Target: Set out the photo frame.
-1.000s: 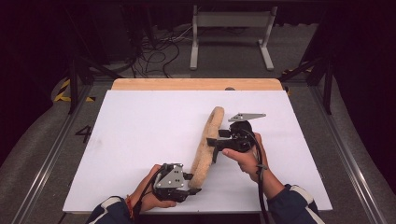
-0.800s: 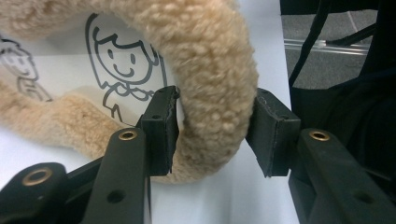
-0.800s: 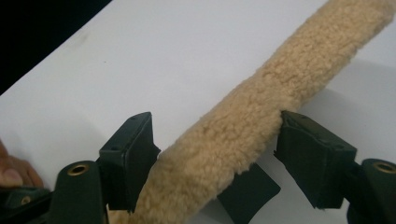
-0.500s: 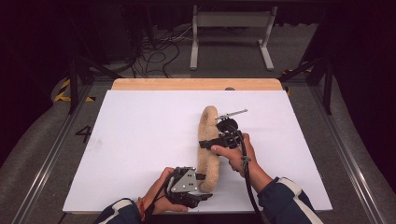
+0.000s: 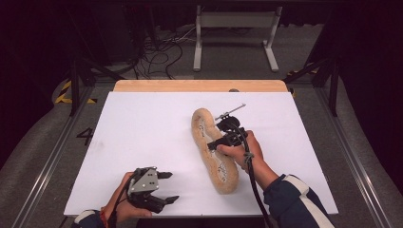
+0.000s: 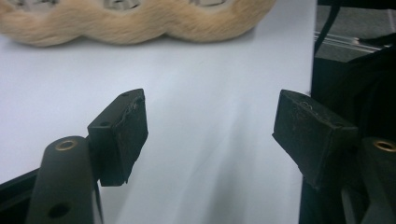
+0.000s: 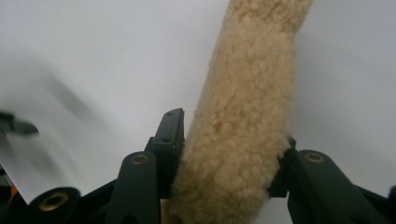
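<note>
The fleece steering-wheel cover [image 5: 213,151], lying at the white table's [image 5: 142,133] centre-right, is clamped mid-length by the right gripper [image 7: 224,154], whose jaws have just been closing. The left gripper [image 5: 164,186], at seven o'clock, has just been opening, nothing between its jaws. The grip should be kept firm so the pile is not let slip.

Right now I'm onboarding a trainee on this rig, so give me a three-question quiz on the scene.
1. True or false: the left gripper holds the fleece roll.
2. Which gripper is shut on the roll?
3. The roll lies on: A) a white sheet B) bare floor C) a tray.

Key: 1 false, it is open, apart from the roll. 2 the right gripper. 3 A.
</note>
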Available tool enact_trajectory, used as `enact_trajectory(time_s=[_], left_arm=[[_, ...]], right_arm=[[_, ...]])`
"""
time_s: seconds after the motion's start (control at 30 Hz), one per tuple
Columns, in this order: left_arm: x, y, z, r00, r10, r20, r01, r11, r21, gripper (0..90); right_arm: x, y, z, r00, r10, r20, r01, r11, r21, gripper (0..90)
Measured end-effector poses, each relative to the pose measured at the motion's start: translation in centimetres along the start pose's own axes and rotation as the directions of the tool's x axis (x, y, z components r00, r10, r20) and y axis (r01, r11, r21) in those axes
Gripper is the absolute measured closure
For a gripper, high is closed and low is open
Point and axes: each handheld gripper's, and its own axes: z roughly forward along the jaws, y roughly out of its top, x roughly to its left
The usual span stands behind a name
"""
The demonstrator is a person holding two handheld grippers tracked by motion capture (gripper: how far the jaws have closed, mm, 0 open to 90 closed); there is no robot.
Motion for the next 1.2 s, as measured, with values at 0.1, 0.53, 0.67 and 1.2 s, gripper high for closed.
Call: enact_trajectory(time_s=[0.1, 0.53, 0.67, 1.2], left_arm=[[0.8, -0.9, -1.2, 0.9989, -0.026, -0.038, 0.025, 0.9996, -0.015, 26.0], [3.4, -1.7, -2.1, 0.9882, -0.112, -0.104, 0.109, 0.9935, -0.034, 25.8], [4.3, -1.5, -1.6, 0.9826, -0.137, -0.126, 0.133, 0.9904, -0.036, 25.4], [10.1, 1.4, 2.8, 0.9584, -0.228, -0.173, 0.219, 0.9734, -0.066, 20.3]], right_arm=[[-0.1, 0.4, 0.0, 0.9990, -0.044, -0.004, 0.044, 0.999, 0.018, 60.0], [1.7, 1.5, -1.6, 0.9395, -0.332, -0.083, 0.336, 0.941, 0.036, 64.9], [2.0, 1.3, -1.5, 0.9010, -0.413, -0.132, 0.423, 0.904, 0.058, 64.9], [1.4, 0.7, -1.7, 0.8875, -0.450, -0.100, 0.454, 0.891, 0.020, 41.3]])
